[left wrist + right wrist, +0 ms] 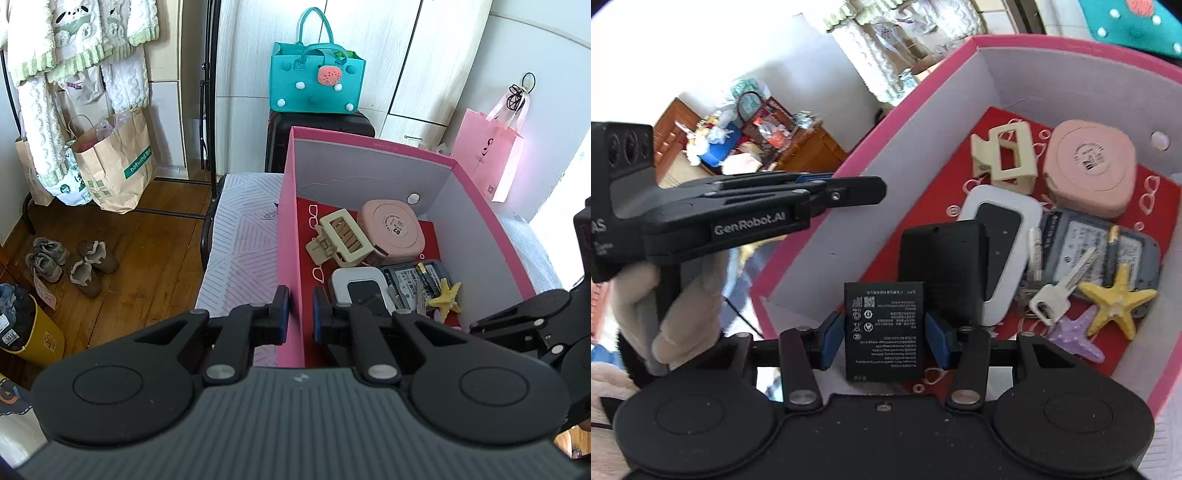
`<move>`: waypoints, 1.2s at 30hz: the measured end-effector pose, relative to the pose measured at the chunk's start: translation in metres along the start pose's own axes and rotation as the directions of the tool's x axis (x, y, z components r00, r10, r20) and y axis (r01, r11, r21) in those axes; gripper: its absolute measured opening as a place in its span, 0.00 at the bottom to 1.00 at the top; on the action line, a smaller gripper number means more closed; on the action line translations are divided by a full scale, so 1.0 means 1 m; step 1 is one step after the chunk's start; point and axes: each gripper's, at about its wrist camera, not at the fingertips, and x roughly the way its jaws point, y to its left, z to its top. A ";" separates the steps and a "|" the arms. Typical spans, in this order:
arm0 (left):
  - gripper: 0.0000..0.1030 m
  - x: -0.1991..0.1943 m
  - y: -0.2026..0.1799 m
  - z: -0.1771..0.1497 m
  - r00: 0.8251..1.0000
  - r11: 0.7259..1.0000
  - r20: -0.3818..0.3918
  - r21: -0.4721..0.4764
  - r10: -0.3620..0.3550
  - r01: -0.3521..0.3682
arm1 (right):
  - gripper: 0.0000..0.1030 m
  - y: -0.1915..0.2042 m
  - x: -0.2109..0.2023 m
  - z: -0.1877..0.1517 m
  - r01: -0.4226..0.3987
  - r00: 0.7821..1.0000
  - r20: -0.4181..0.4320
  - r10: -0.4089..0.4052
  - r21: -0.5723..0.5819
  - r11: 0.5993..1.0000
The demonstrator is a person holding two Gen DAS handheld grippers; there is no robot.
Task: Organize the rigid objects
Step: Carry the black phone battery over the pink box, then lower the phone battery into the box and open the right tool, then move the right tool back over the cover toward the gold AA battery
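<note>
Two grippers busy: our left gripper (pixel 300 314) pinches the pink box (pixel 291 236) wall near its front corner, steadying it, while the right gripper (pixel 885 332), half-open, clamps a flat battery (pixel 885 328) over the box's front edge, prob. for dropping in.

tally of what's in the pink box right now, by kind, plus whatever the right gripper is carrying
In the pink box:
Hair claw clip: 1
Pink rounded case: 1
White device with dark screen: 1
Black block: 1
Hard drive: 1
AA batteries: 2
Key: 1
Starfish: 2 (yellow, purple)
Right gripper holds flat phone battery: 1
Total: 11
</note>
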 end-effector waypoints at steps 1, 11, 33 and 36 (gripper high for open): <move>0.10 0.000 0.000 0.000 1.000 1.000 0.000 0.000 0.001 -0.001 | 0.52 0.003 -0.002 0.000 0.034 0.999 0.015 -0.034 -0.018 0.999; 0.10 0.000 0.001 0.001 1.000 1.000 0.000 -0.002 -0.002 0.002 | 0.53 0.001 -0.070 -0.008 0.226 0.943 0.262 -0.205 -0.054 0.973; 0.12 -0.002 -0.002 0.003 1.000 1.000 -0.001 -0.004 0.012 -0.012 | 0.46 -0.133 -0.112 -0.071 0.618 0.664 0.303 -0.684 0.291 0.730; 0.12 -0.002 -0.003 0.003 1.000 1.000 -0.002 -0.002 0.018 -0.018 | 0.46 -0.147 -0.103 -0.072 0.604 0.687 0.270 -0.675 0.306 0.736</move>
